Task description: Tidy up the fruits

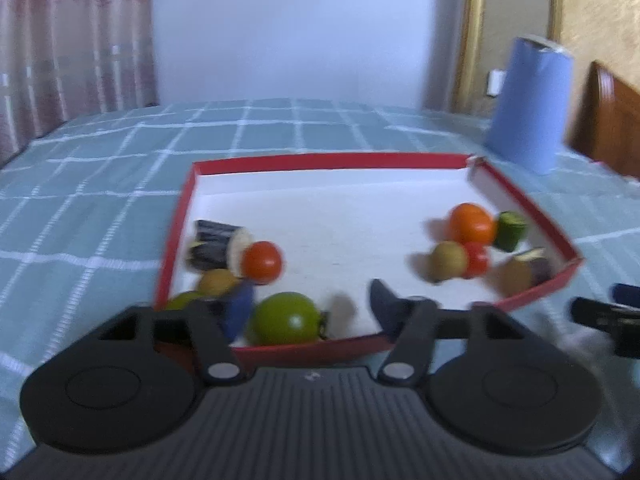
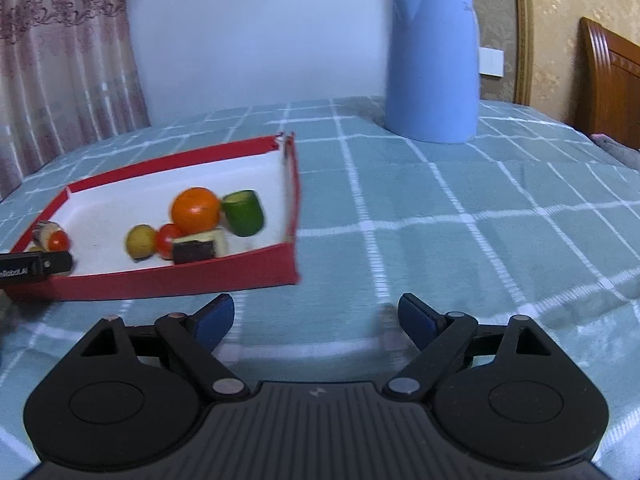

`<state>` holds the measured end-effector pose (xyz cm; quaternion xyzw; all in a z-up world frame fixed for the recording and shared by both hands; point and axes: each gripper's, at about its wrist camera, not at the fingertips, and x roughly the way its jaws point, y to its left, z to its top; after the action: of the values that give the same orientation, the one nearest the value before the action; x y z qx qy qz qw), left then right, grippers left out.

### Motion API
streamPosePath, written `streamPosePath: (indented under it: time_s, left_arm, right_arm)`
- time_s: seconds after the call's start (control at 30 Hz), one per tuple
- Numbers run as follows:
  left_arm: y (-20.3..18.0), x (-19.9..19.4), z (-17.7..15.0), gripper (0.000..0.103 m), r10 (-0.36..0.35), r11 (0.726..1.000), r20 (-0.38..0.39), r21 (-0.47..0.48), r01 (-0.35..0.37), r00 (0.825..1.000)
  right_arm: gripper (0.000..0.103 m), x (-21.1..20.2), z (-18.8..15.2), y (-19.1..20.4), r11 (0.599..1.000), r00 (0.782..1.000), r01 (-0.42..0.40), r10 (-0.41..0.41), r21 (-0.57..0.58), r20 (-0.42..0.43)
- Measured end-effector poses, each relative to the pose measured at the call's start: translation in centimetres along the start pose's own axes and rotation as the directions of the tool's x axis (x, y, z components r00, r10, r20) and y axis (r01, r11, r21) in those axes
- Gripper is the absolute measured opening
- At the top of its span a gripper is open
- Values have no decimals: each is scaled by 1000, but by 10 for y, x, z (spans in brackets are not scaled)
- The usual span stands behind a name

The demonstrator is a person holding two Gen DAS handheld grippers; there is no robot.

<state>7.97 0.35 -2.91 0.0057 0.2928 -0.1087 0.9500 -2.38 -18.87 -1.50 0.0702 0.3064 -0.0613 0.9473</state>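
left gripper (image 1: 308, 312) jaws apart, green fruit (image 1: 285, 324) loose between, lower centre | right gripper (image 2: 316, 320) open, empty, over cloth | step: release into red tray (image 1: 520, 200) | next: pick another fruit, likely orange (image 1: 471, 223) upper right

Checked teal cloth (image 2: 460, 220), prob. a bed, is seen w/ red tray (image 2: 160, 280) at centre-left & blue kettle (image 2: 432, 60) at upper right.

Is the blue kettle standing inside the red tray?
No. In the right wrist view the blue kettle stands on the checked cloth, beyond the red tray and apart from it.
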Motion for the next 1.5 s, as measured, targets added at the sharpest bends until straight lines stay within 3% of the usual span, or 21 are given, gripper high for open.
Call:
streamPosePath:
  time_s: [0.17, 0.43, 0.57, 1.07, 1.5]
  left_arm:
    - [-20, -9, -5, 82, 75, 991, 72, 101, -82, 995]
    - [-20, -16, -6, 84, 79, 995, 58, 50, -82, 995]
    - [-25, -22, -9, 103, 116, 991, 76, 51, -120, 990]
    - [-19, -33, -14, 103, 126, 992, 21, 8, -127, 992]
    - [-25, -44, -14, 103, 125, 992, 34, 14, -125, 992]
  right_arm:
    - [89, -4, 1, 15, 999, 1000, -29, 29, -25, 10]
    - [89, -6, 3, 39, 995, 998, -54, 56, -82, 24]
    - [89, -10, 5, 49, 992, 997, -53, 58, -113, 48]
    - [89, -13, 7, 60, 990, 996, -62, 69, -131, 56]
    - [89, -11, 6, 60, 991, 997, -66, 71, -117, 43]
